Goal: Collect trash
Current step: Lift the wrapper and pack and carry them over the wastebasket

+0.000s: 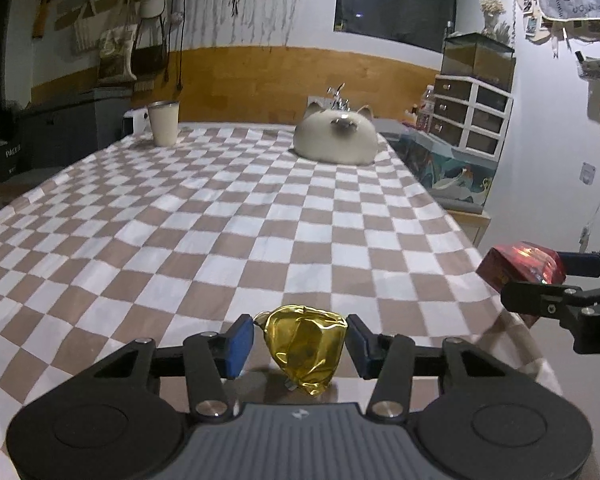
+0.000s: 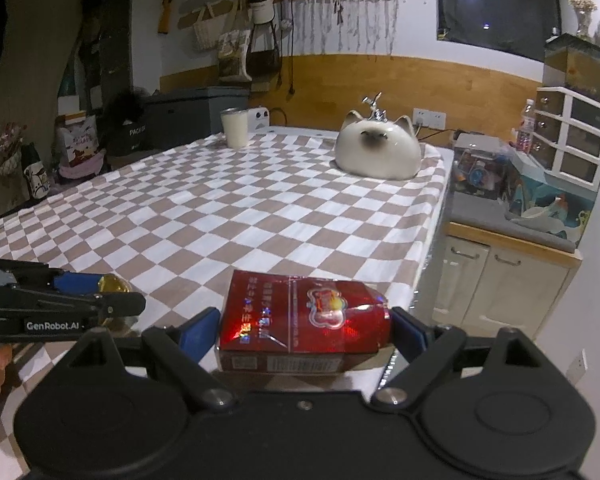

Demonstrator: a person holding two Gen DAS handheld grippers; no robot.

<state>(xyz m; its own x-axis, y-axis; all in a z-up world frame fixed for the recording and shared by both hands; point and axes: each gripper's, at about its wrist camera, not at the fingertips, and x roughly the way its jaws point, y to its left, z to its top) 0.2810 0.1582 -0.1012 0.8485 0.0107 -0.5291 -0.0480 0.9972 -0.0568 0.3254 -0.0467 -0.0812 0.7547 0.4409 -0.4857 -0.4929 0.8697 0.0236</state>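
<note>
L claw point(image 1: 300, 344) pinches crumpled gold wrapper point(image 1: 306, 346) btwn its blue pads, above checkered cloth point(image 1: 220, 220). R claw point(image 2: 305, 328), spread wide, grips red packet point(image 2: 304, 320) across its width.

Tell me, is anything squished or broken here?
Yes. The gold wrapper in the left gripper is crumpled into a lump, and the red pack in the right gripper is dented and creased. The cup stands upright.
</note>
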